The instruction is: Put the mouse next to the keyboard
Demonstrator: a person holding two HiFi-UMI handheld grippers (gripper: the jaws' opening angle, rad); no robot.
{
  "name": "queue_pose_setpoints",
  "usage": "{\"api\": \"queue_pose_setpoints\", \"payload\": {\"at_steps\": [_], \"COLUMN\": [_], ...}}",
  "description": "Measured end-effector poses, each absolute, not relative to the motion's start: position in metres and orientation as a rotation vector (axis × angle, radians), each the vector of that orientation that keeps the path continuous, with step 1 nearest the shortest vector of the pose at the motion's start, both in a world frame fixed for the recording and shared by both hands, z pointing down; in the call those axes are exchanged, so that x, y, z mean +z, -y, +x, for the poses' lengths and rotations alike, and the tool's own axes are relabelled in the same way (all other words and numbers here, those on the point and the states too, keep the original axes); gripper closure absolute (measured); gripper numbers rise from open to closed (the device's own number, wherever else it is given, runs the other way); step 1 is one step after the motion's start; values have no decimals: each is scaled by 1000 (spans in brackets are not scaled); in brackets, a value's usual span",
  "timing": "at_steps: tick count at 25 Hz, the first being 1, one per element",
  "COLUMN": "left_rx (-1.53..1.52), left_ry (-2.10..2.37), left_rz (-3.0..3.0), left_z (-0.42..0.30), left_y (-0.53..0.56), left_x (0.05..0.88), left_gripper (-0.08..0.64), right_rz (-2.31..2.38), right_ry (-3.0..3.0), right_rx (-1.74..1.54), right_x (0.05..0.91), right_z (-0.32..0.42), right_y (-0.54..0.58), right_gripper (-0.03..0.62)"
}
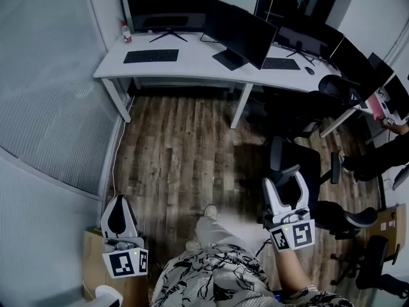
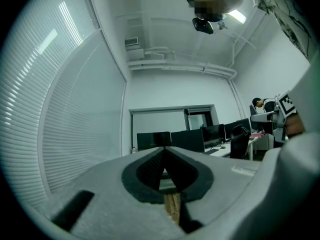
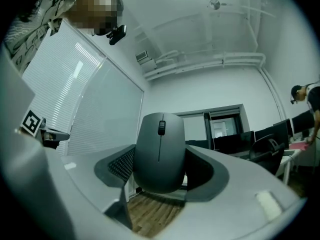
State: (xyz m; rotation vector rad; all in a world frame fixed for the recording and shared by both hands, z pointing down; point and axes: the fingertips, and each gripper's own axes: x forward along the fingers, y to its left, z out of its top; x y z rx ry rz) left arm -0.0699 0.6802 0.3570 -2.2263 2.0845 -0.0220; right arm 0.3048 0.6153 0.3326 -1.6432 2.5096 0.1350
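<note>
Right gripper [image 3: 161, 170]: my jaws stand wide and clamp the mouse [image 3: 160, 144] by its two sides. Its wheel end points up and away from me.
Mouse: held off the floor, well short of the desk [image 1: 192, 66] and not touching it.
Left gripper [image 2: 164, 152]: my jaws are closed tip to tip with nothing between them. It hangs low at my left side, also well short of the desk.
Keyboard [image 1: 151, 55]: lies flat on the desk's left part, near the front edge.
Monitors: one [image 1: 167, 11] stands at the back of the desk behind the keyboard. A second [image 1: 239, 32] is angled at the desk's middle.
Second keyboard [image 1: 281, 63]: on the desk's right part, with another mouse [image 1: 309, 70] just to its right.
Bottle [image 1: 126, 33]: upright at the desk's back left corner.
Floor [image 1: 179, 152]: wood planks stretch from the desk's legs back to my feet.
In the way: a black chair [image 1: 295, 165] stands between my right gripper and the desk's right part, just beyond my jaws. Another chair [image 1: 335, 88] sits close to the desk's right end.
Other person [image 1: 383, 155]: seated off the desk's right end, at a further table.
Box [image 1: 92, 261]: cardboard, beside my left gripper, far from the desk.
</note>
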Motion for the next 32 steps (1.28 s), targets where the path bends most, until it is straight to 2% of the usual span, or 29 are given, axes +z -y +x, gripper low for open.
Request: {"api": "queue_pose_setpoints", "payload": {"at_steps": [32], "left_rx": [-47], "left_ry": [-2128], "left_rz": [-2145], "left_z": [-42], "left_y": [-460], "left_x": [344], "left_gripper": [561], "right_rz": [-1585], "right_ry": [-2528], "right_rx": [161], "right_x": [329], "right_z": [331], "right_y": [-378], "right_gripper": [291]}}
